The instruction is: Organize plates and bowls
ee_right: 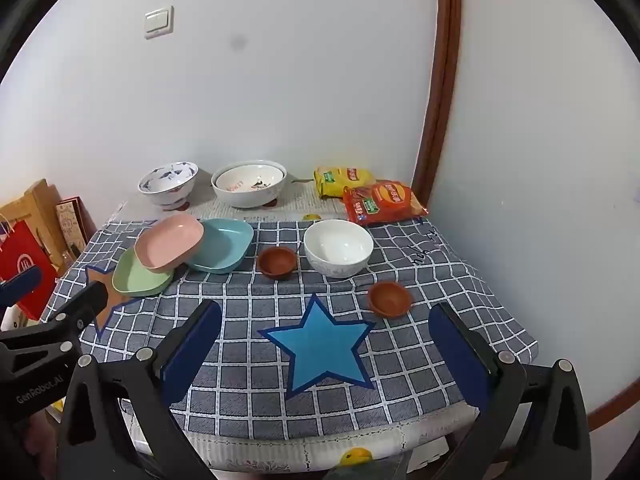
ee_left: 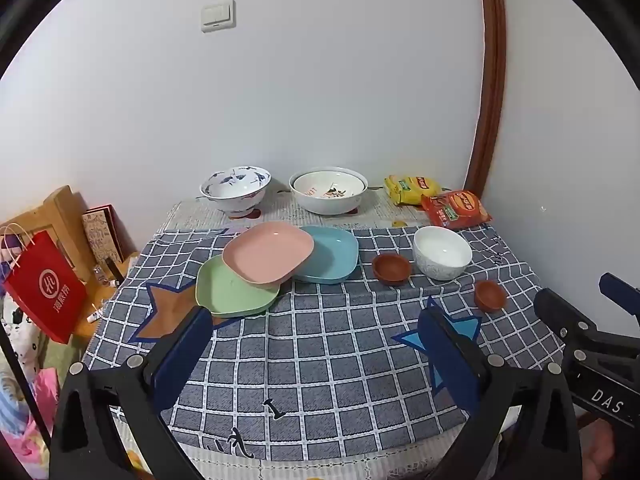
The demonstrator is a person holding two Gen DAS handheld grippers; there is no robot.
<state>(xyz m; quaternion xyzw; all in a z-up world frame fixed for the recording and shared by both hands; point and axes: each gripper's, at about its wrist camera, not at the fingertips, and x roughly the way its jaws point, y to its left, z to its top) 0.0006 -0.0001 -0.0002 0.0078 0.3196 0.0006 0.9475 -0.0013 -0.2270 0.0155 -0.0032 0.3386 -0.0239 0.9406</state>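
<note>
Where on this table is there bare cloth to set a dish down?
Free: the near cloth around the blue star, in front of the brown bowls. Crowded: the plate pile at left, the white bowl, and the back strip with two big bowls and snack bags.

surface (ee_right: 400,360): grey check cloth w/ stars
back: 2 big bowls (ee_right: 249,188), 2 snack bags (ee_right: 380,200)
mid: green plate (ee_right: 136,278), blue plate (ee_right: 224,246), white bowl (ee_right: 338,248)
front: 2 brown cups (ee_right: 390,299)
</note>
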